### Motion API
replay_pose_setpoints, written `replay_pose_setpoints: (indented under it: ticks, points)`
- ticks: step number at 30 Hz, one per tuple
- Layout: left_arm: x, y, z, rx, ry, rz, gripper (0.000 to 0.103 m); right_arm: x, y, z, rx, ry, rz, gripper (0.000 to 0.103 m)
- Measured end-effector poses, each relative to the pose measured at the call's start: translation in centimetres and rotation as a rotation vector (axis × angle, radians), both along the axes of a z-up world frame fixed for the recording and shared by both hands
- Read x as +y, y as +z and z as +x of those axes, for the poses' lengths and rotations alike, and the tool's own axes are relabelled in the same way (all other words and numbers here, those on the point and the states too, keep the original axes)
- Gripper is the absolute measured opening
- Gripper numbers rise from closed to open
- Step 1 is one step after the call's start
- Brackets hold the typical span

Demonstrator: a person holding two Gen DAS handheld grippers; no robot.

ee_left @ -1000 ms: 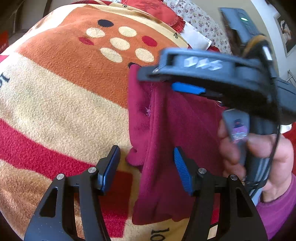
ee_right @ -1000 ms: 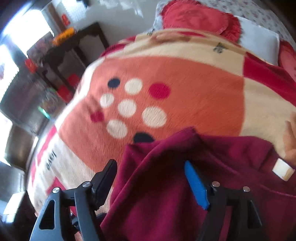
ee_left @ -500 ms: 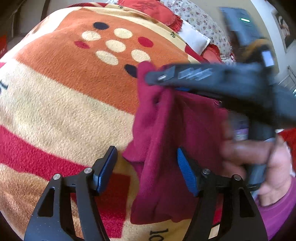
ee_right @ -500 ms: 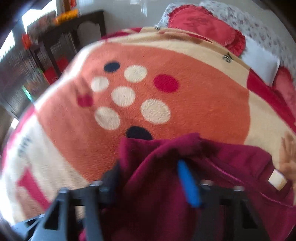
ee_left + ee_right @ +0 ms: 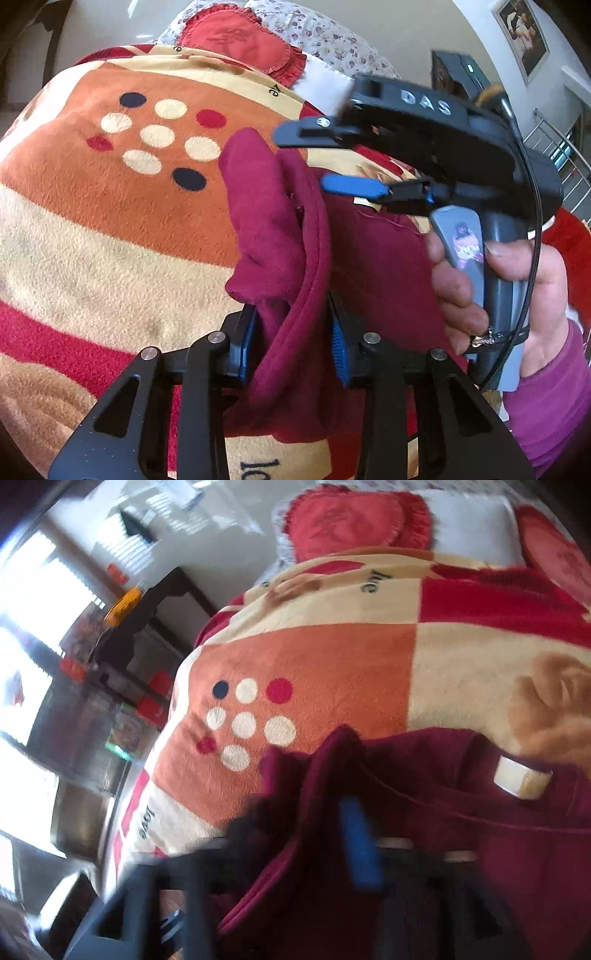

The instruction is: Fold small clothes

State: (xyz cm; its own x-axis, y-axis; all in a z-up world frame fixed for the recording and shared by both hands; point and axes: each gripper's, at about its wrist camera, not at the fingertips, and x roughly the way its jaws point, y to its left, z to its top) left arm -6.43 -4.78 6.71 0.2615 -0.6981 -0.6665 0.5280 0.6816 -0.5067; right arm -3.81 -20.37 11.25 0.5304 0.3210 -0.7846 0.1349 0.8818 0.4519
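A small maroon fleece garment (image 5: 280, 236) hangs bunched above the patterned blanket (image 5: 92, 229). My left gripper (image 5: 291, 339) is shut on its lower folded edge, cloth pinched between the blue pads. My right gripper (image 5: 317, 155), seen from the left wrist view, stands at the garment's upper edge with its jaws apart, the cloth edge between them. In the blurred right wrist view the garment (image 5: 443, 849) fills the lower frame around my right gripper (image 5: 306, 834), with a white label (image 5: 517, 775) on it.
The blanket (image 5: 314, 664) covers a bed. Red frilled cushions (image 5: 236, 40) and a white pillow (image 5: 325, 81) lie at its head. A dark side table (image 5: 147, 620) with small items stands beside the bed at the left.
My left gripper has closed on the garment's lower edge. My right gripper has lifted and opened at the upper edge. Both views have swung upward.
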Motion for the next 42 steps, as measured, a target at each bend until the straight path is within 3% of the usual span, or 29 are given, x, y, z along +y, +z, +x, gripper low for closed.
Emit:
replay_pose_setpoints:
  ticks: [3,7,8,9,11,14,19,25,29,33,35,38,40,42]
  points:
    - [0.0,0.0,-0.1,-0.008,-0.002,0.014,0.033,1.7,-0.1,1.0,0.011,0.052,-0.051,0.076]
    - [-0.2,0.0,-0.3,-0.01,-0.001,0.03,0.033,4.2,-2.6,3.0,0.117,0.124,-0.124,0.076]
    - [-0.2,0.0,-0.4,-0.01,-0.004,0.036,0.033,4.5,-3.1,3.1,0.131,0.118,-0.169,0.066]
    - [-0.5,0.1,-0.5,-0.008,-0.009,0.033,0.033,4.5,-3.3,2.9,0.126,0.109,-0.199,0.046]
    - [-0.7,0.9,-0.8,-0.013,-0.029,0.016,0.033,3.8,-2.9,1.9,0.08,0.096,-0.17,0.026]
    - [-1.6,2.9,-1.8,-0.043,-0.065,-0.006,0.029,2.3,-0.7,-0.2,-0.008,0.081,-0.156,0.02]
    - [-5.9,7.0,-4.5,-0.111,-0.174,-0.045,0.029,-2.4,4.4,-4.8,-0.141,0.03,-0.123,0.019]
    - [-13.2,9.7,-8.4,-0.134,-0.33,-0.069,0.029,-9.9,7.6,-11.6,-0.223,-0.104,-0.102,0.019]
    - [-17.5,8.4,-11.2,-0.114,-0.401,-0.027,0.029,-15.4,6.4,-16.8,-0.213,-0.216,-0.06,0.019]
    - [-18.9,7.2,-12.4,-0.039,-0.464,0.011,0.033,-18.6,2.3,-19.7,-0.124,-0.309,-0.075,0.019]
    - [-18.2,7.6,-13.3,-0.059,-0.481,0.037,0.033,-19.7,-0.4,-20.1,-0.052,-0.354,-0.125,0.019]
    - [-15.9,8.8,-13.6,-0.141,-0.454,0.068,0.035,-20.8,-1.8,-21.2,-0.062,-0.394,-0.044,0.019]
    - [-14.6,9.1,-12.6,-0.208,-0.398,0.114,0.045,-21.4,-1.1,-22.5,-0.078,-0.426,0.03,0.027]
    - [-13.7,8.5,-11.4,-0.254,-0.348,0.154,0.046,-21.3,0.1,-24.5,-0.107,-0.463,0.038,0.05]
